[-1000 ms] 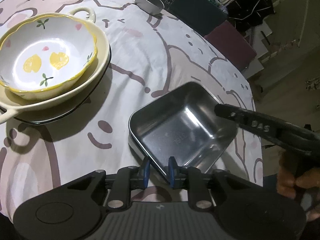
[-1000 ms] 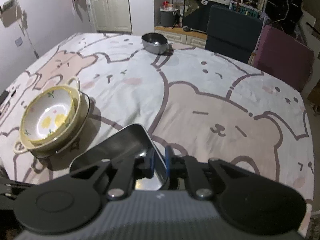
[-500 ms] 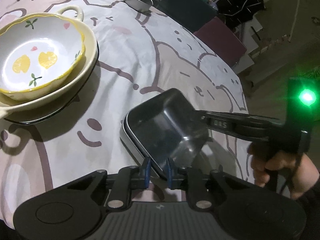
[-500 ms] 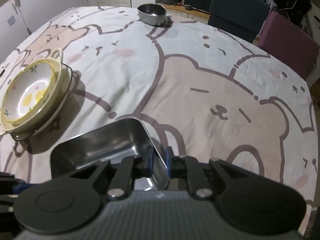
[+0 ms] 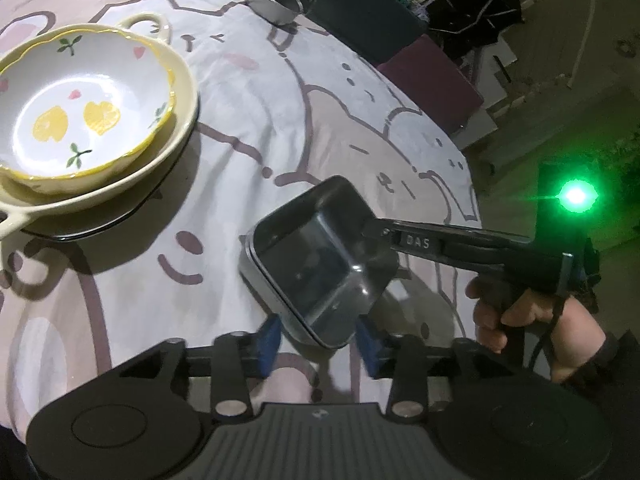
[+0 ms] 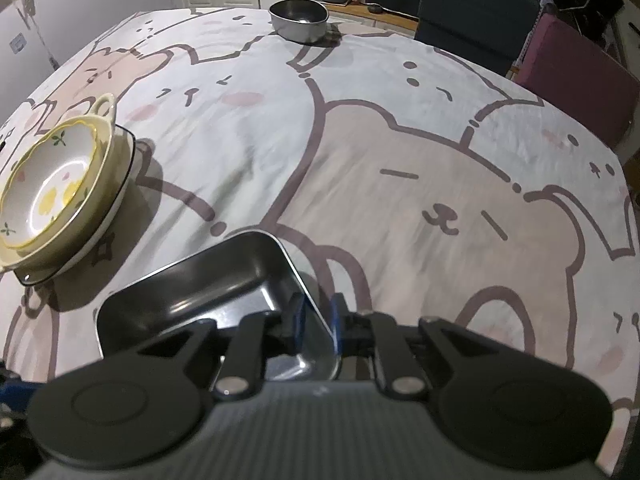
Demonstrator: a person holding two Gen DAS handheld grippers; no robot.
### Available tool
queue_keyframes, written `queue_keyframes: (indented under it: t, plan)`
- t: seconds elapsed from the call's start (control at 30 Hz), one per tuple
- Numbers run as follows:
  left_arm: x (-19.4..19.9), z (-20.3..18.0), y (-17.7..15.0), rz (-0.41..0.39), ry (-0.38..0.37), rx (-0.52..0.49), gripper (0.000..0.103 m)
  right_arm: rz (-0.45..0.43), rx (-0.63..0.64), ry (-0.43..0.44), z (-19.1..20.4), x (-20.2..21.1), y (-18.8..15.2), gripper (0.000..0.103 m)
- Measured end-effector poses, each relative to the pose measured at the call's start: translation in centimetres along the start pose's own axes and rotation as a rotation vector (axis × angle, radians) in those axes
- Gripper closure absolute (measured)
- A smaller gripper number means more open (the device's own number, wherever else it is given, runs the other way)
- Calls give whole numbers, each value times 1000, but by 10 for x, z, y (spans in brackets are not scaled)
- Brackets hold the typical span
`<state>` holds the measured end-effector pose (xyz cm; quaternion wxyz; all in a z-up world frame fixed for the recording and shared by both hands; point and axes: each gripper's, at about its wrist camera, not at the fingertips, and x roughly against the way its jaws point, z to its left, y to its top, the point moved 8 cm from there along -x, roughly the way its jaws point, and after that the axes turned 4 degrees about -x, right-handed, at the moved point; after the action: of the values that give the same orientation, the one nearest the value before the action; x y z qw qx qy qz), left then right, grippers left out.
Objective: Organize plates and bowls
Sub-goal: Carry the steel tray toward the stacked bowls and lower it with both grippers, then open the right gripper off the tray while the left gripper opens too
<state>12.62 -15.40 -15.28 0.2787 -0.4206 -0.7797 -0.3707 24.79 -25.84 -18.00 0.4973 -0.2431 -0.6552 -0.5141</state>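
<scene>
Steel, rectangular and shiny, the metal tray (image 6: pixel 208 300) sits tilted over the bear-print tablecloth (image 6: pixel 400 140), its right wall pinched in my right gripper (image 6: pixel 316 318). My left gripper (image 5: pixel 316 340) has just been opening, pads clear of the near corner between them (not touching). Left sits the lemon-painted white bowl (image 5: pixel 76 112).

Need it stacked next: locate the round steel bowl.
The round steel bowl sits alone at the table's far edge, near the dark chair.
</scene>
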Motion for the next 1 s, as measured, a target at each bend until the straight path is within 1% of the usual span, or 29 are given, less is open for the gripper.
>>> queue_keyframes:
  t: [0.13, 0.2, 0.33, 0.5, 0.63, 0.83, 1.0]
  plan:
    - [-5, 5, 2, -4, 1, 15, 54, 11, 12, 2, 1, -2, 0, 87]
    - [-10, 4, 4, -6, -5, -1, 55, 12, 15, 3, 2, -2, 0, 87]
    - [-24, 3, 11, -5, 7, -50, 57, 16, 17, 6, 1, 0, -3, 89]
    - [-32, 4, 18, -2, 11, -73, 58, 18, -17, 16, -5, 4, -12, 92]
    - [-38, 5, 32, -16, 23, -100, 58, 21, -49, 26, -11, 10, -23, 96]
    - [-50, 2, 55, -29, 39, -149, 58, 34, -79, 43, -14, 17, -40, 96]
    - [-58, -3, 65, -29, 53, -193, 58, 40, -101, 48, -17, 20, -46, 94]
